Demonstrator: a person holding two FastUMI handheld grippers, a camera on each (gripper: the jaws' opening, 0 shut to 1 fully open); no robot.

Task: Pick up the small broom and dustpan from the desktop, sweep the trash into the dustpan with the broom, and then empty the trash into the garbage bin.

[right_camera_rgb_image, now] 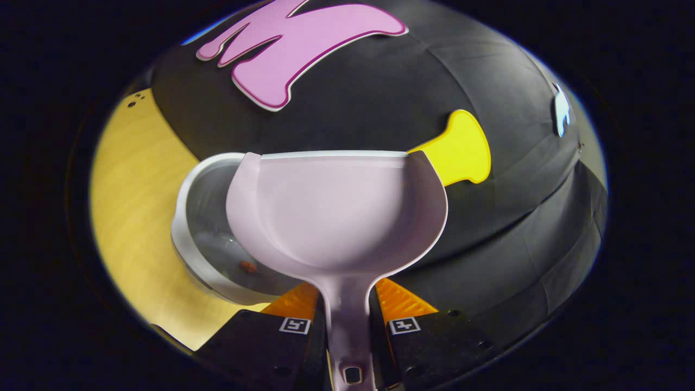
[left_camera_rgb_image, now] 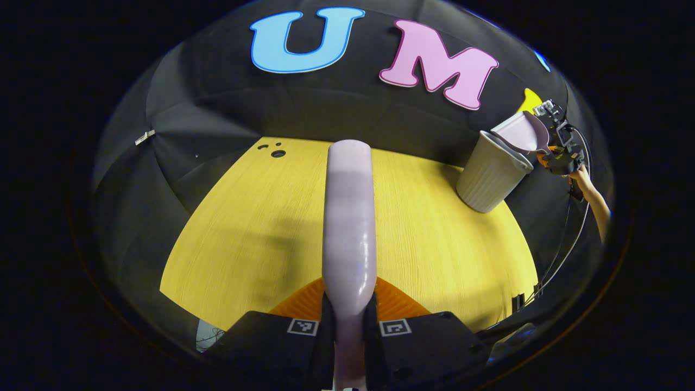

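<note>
In the left gripper view my left gripper (left_camera_rgb_image: pixel 348 320) is shut on the pale lilac broom (left_camera_rgb_image: pixel 348 217), whose long smooth body points away over the yellow desktop (left_camera_rgb_image: pixel 250 239). At the far right of that view the right gripper (left_camera_rgb_image: pixel 562 155) holds the lilac dustpan (left_camera_rgb_image: pixel 524 133) tilted over the pale grey ribbed garbage bin (left_camera_rgb_image: pixel 491 171). In the right gripper view my right gripper (right_camera_rgb_image: pixel 347 320) is shut on the dustpan's handle; the dustpan (right_camera_rgb_image: pixel 336 212) hangs over the bin (right_camera_rgb_image: pixel 212 255). A small brown scrap (right_camera_rgb_image: pixel 247 266) lies inside the bin.
The bin stands near the far right corner of the desktop (right_camera_rgb_image: pixel 136 206), close to the black cloth wall. A few dark holes (left_camera_rgb_image: pixel 274 150) mark the far left of the wood. A forearm (left_camera_rgb_image: pixel 594 201) and cables (left_camera_rgb_image: pixel 564 244) show past the table's right edge.
</note>
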